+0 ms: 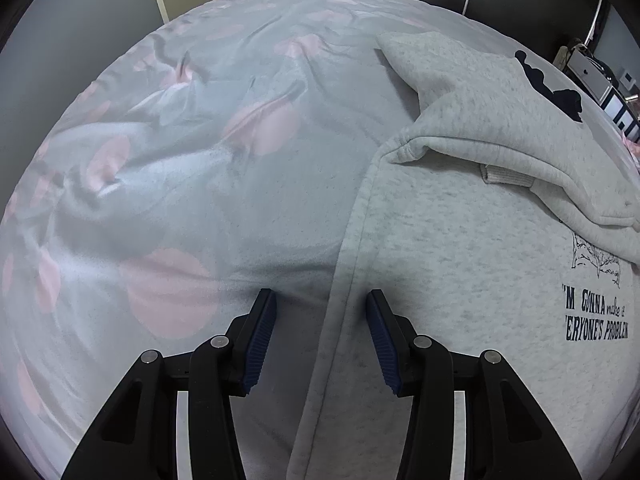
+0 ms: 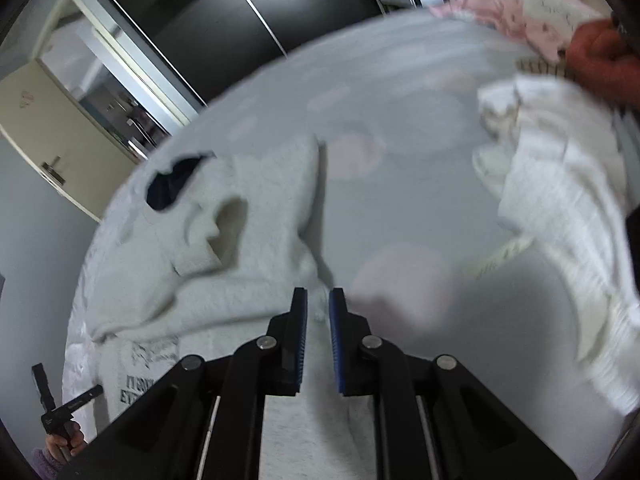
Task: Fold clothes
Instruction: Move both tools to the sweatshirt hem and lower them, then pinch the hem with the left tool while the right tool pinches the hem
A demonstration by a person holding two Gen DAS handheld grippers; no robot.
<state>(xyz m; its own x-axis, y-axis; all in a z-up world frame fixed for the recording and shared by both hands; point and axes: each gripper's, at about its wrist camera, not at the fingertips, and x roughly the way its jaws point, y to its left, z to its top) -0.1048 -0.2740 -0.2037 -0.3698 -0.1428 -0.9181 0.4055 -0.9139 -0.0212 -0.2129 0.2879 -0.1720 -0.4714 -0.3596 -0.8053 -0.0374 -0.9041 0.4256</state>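
Left wrist: my left gripper point(image 1: 322, 300) gapes wide over the sweatshirt point(image 1: 460, 280) edge; right gripper point(image 2: 318, 300) pinches its fabric.

The sweatshirt's print point(image 1: 596, 312) is cut off at its left by a fold — only part of the words shows. In the right wrist view the white garment point(image 2: 560, 200) blurs and runs off the edge — its type is unclear.

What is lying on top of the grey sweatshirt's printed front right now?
A sleeve of the light grey fleece sweatshirt is folded across its front, covering the top of the dark printed drawing and text. Whatever print lies under the sleeve cannot be seen.
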